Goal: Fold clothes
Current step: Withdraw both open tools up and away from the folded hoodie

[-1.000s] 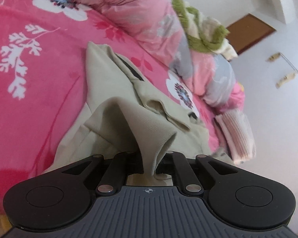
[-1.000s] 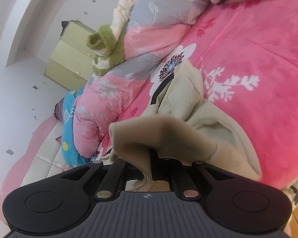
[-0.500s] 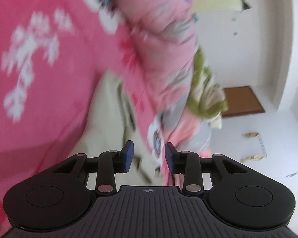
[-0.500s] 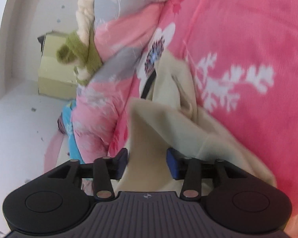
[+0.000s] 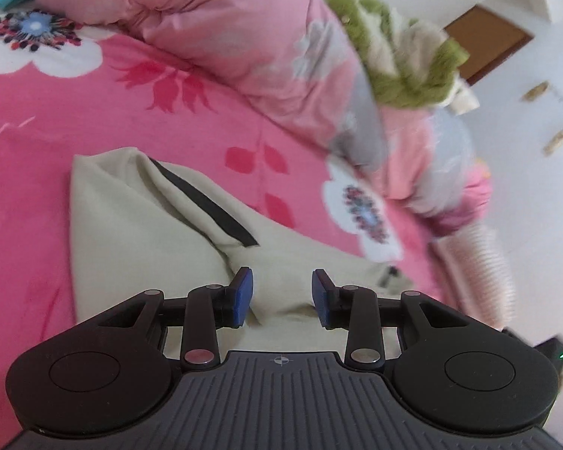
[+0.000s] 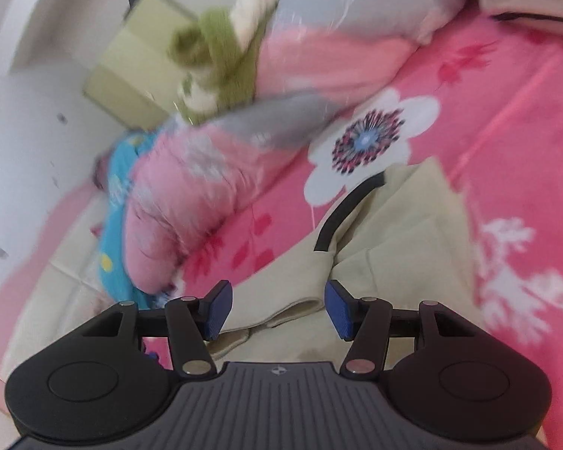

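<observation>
Both claws have just been opening and now grip nothing. The left claw (image 5: pixel 280 296) and the right claw (image 6: pixel 277 309) hang with parted pads over the beige garment (image 5: pixel 139 225), which lies loosely folded on the bed (image 5: pixel 94 112), black trim (image 5: pixel 206 202) showing. Beyond it a pink quilt (image 5: pixel 225 30) is heaped, with a green knit (image 5: pixel 394 75) on top.

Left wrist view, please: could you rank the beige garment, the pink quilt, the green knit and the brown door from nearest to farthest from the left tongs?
1. Beige garment: lies on the bed directly beneath the open left tongs.
2. Pink quilt: bunched up beyond the garment, upper centre.
3. Green knit: on the quilt's far side, upper right.
4. Brown door: against the wall, far upper right.
</observation>
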Tool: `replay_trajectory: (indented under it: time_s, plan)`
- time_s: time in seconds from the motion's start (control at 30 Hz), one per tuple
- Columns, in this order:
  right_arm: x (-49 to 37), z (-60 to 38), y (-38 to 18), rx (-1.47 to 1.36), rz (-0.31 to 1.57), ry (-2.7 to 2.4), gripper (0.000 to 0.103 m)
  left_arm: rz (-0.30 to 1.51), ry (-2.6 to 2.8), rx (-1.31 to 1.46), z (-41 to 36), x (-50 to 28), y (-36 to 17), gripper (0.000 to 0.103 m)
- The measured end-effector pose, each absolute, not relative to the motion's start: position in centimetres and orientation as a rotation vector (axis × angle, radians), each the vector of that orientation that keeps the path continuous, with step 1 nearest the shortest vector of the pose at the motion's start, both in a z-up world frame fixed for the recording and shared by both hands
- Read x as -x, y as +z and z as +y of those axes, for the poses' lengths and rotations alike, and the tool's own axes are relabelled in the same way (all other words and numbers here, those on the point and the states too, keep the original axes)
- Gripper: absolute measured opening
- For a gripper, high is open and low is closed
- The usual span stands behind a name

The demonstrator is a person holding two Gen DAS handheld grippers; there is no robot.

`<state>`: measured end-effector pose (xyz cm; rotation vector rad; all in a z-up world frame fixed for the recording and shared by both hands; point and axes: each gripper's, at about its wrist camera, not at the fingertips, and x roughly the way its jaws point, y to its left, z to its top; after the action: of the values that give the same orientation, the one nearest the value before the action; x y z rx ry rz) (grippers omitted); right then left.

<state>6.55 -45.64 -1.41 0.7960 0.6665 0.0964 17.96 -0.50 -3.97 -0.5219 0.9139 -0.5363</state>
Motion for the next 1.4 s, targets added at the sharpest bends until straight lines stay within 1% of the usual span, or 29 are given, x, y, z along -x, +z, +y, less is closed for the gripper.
replay_trajectory:
  time_s: [0.1,0.13,0.17,0.23,0.27,0.3,0.33,0.37,0.53,0.6,0.67,0.7,0.83,0.93,1.0,1.07,1.17,1.27,1.4]
  plan:
    - [-9.7,-44.7,-2.8,-0.738,0.733,0.056,0.053,0.920,-0.519,0.450,-1.9,-18.7,-5.1,0.033]
    - [-10.3,-44.5,-3.3,-0.731,0.751,0.055,0.047,0.922,-0.517,0.428,-2.2,-18.8,-5.4,0.033]
    - [-11.0,-44.3,-3.8,-0.726,0.768,0.059,0.044,0.916,-0.516,0.405,-2.5,-18.7,-5.6,0.033]
    - [-11.9,-43.7,-4.7,-0.695,0.794,0.062,0.022,0.883,-0.512,0.318,-3.1,-18.5,-6.1,0.032]
    - [-12.0,-43.3,-5.0,-0.664,0.801,0.062,0.020,0.863,-0.505,0.265,-3.4,-18.4,-6.3,0.032]
    - [-12.1,-42.9,-5.4,-0.633,0.808,0.061,0.012,0.843,-0.498,0.212,-3.7,-18.2,-6.6,0.030]
    - [-12.2,-42.6,-5.7,-0.601,0.815,0.061,0.003,0.829,-0.502,0.169,-4.0,-18.2,-7.0,0.029]
    - [-12.2,-42.2,-6.0,-0.570,0.822,0.060,0.000,0.818,-0.508,0.147,-4.0,-18.0,-7.4,0.028]
    - [-12.0,-40.5,-6.5,-0.399,0.801,0.055,0.000,0.754,-0.518,0.066,-4.7,-17.2,-7.4,0.028]
    - [-11.6,-39.9,-5.6,-0.347,0.796,0.042,0.000,0.728,-0.518,0.051,-4.3,-16.7,-6.8,0.028]
    - [-11.1,-39.4,-4.3,-0.301,0.771,0.028,0.005,0.678,-0.504,0.035,-3.8,-16.0,-6.1,0.029]
    - [-10.6,-39.2,-3.5,-0.282,0.743,0.022,0.009,0.651,-0.499,0.030,-3.6,-15.6,-5.7,0.029]
    - [-9.4,-37.9,-0.8,-0.210,0.640,0.035,0.010,0.573,-0.554,0.031,-4.0,-14.5,-4.3,0.029]
    - [-10.3,-36.0,-0.5,-0.171,0.623,0.103,0.010,0.570,-0.596,-0.044,-6.2,-14.1,-4.6,0.029]
    - [-11.2,-34.9,-1.9,-0.152,0.655,0.126,0.010,0.590,-0.617,-0.114,-7.7,-14.2,-5.6,0.029]
    - [-11.9,-34.3,-3.5,-0.156,0.690,0.142,0.010,0.663,-0.606,-0.167,-8.6,-14.9,-7.3,0.030]
    - [-12.5,-34.6,-6.3,-0.213,0.746,0.153,0.010,0.667,-0.615,-0.145,-8.1,-15.2,-7.6,0.030]
    - [-12.8,-35.3,-5.1,-0.241,0.774,0.143,0.010,0.662,-0.622,-0.144,-8.0,-15.1,-7.7,0.030]
    - [-12.8,-36.7,-4.2,-0.241,0.682,0.064,0.010,0.654,-0.627,-0.140,-7.7,-15.0,-7.9,0.030]
